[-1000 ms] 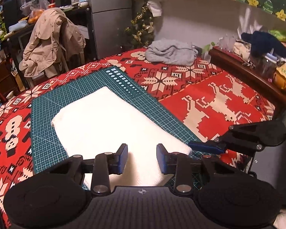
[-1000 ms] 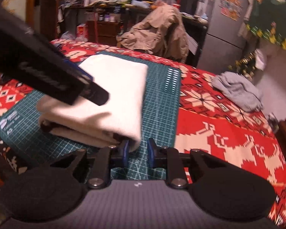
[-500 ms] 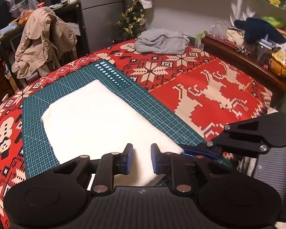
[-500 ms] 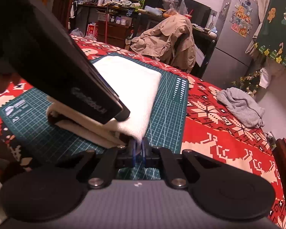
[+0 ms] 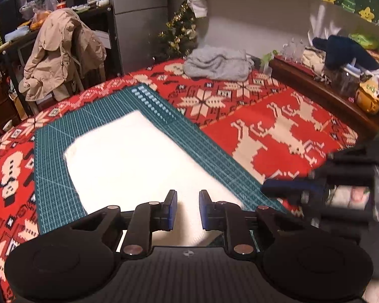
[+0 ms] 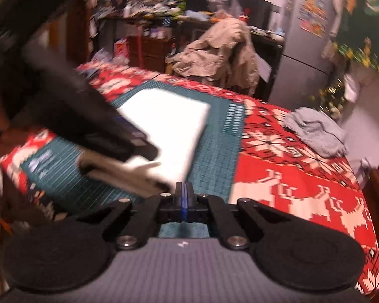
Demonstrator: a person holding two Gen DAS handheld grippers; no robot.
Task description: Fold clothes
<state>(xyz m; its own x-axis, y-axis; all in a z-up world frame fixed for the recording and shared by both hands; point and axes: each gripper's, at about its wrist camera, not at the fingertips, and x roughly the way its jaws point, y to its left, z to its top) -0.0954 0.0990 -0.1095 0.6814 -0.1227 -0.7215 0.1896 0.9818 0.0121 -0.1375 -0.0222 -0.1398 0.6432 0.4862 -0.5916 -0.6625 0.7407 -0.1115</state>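
Observation:
A white folded cloth lies on the green cutting mat over a red patterned cover. My left gripper sits at the cloth's near edge, its jaws narrowed, and white fabric fills the gap between the pads. In the right wrist view the cloth shows stacked layers at its near end, with the left gripper lying blurred across them. My right gripper is shut with nothing between the pads, just right of the cloth's near corner. In the left wrist view the right gripper is blurred, off the cloth's right corner.
A crumpled grey garment lies at the far end of the red cover. A beige jacket hangs on a chair at the back left. A wooden ledge with clutter runs along the right. A small Christmas tree stands behind.
Both grippers' jaws closed: the left narrowed onto the cloth's near edge, the right shut fully beside the near corner. The right gripper then rose and pulled back a little.

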